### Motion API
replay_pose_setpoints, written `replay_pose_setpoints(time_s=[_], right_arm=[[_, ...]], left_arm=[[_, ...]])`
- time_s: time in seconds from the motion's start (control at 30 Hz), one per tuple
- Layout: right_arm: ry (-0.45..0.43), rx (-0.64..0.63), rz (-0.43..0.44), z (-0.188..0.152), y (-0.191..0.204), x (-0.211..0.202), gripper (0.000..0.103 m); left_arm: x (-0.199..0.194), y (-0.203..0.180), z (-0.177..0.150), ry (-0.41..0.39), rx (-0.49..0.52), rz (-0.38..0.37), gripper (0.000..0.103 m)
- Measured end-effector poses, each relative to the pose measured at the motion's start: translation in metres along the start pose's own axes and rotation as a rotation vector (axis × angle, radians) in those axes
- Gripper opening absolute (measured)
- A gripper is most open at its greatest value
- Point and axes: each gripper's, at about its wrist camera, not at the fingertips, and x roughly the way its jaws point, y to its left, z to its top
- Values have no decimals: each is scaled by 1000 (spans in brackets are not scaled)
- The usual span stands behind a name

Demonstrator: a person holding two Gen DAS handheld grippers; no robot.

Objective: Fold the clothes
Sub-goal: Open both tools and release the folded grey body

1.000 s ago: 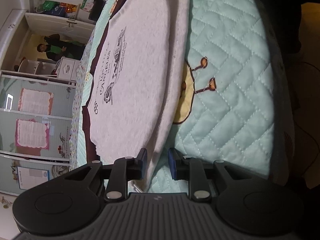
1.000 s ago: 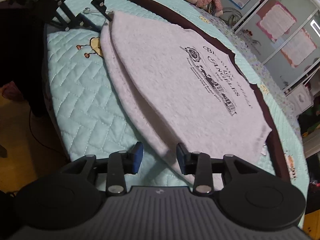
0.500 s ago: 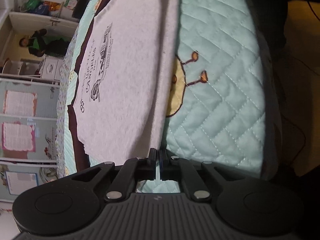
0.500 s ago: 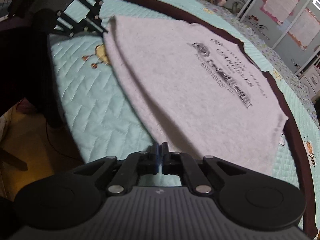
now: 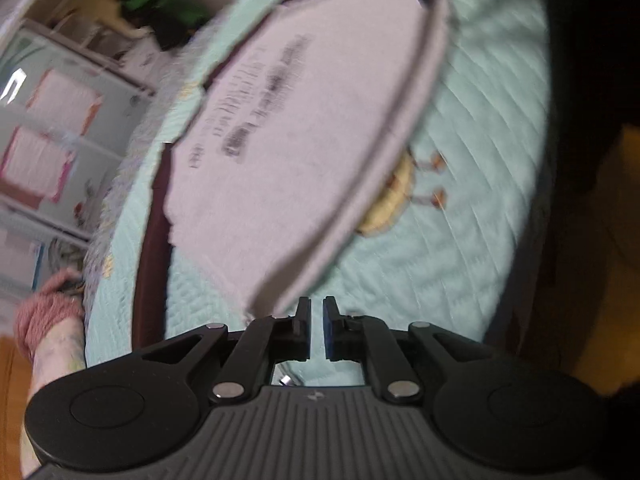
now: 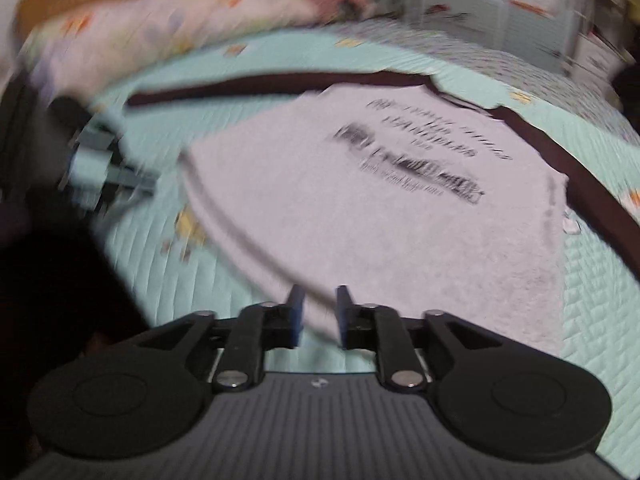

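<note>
A pale shirt (image 5: 300, 140) with dark printed lettering lies flat on the mint quilted bed cover (image 5: 460, 220), one long side folded over so a second layer shows along its edge. My left gripper (image 5: 316, 312) hovers just off the shirt's near corner, its jaws a narrow gap apart with only quilt between them. In the right wrist view the shirt (image 6: 380, 220) fills the middle. My right gripper (image 6: 319, 300) stands open at the shirt's near edge, holding nothing. Both views are motion-blurred.
A dark brown band (image 6: 580, 168) on the cover curves round the shirt's far side. A floral pillow (image 6: 160, 28) and pink cloth (image 5: 44, 316) lie at the bed's head. The bed edge and orange floor (image 5: 600, 280) are close. A person in green (image 5: 160, 4) stands by far shelves.
Both grippers, open a second ago, were shut at the shirt's folded edge half a second ago. Now their jaws are apart and both have swung to new angles.
</note>
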Motion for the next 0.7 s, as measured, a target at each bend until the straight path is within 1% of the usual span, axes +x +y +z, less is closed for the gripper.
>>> replay_pose_setpoints(time_s=[0.03,0.1,0.13,0.17,0.23,0.3,0.37,0.4,0.43,0.47,0.5,0.53,0.57,0.63,0.7], right_arm=[[-13,48,-1,3,-4,1,58],[74,104,-26,-5,-7,20,58],[97,108,-43,-10,-6,26,58],[85,92,-60,-14,0,26,60],[82,86,-68,-15,9,25,69],[80,114,-57,-15,13,24,71],[72,163,-38,-16,12,22,71],[65,196,-22,-15,9,19,71],[56,229,-4,-15,6,16,70],[45,258,10,-13,2,13,70],[33,286,23,-10,-3,10,69],[20,292,21,-5,-7,7,69],[9,276,5,0,-9,5,69],[-12,236,-36,9,-13,3,70],[23,247,-15,8,-18,12,70]], left_arm=[[-4,2,3,-17,-18,4,9],[-10,3,9,-56,-39,26,15],[-12,3,13,-76,-46,44,27],[-9,4,16,-88,-54,58,44],[-2,6,23,-109,-69,84,53],[13,7,30,-97,-78,88,53],[31,8,36,-67,-93,98,55],[40,8,36,-37,-105,88,55],[50,5,36,1,-105,65,53],[57,0,34,21,-85,50,44],[57,-6,33,12,-41,58,41],[56,-12,32,7,1,64,35],[54,-14,32,24,24,57,25],[51,-13,26,54,27,28,13],[48,-13,20,85,30,-1,13]])
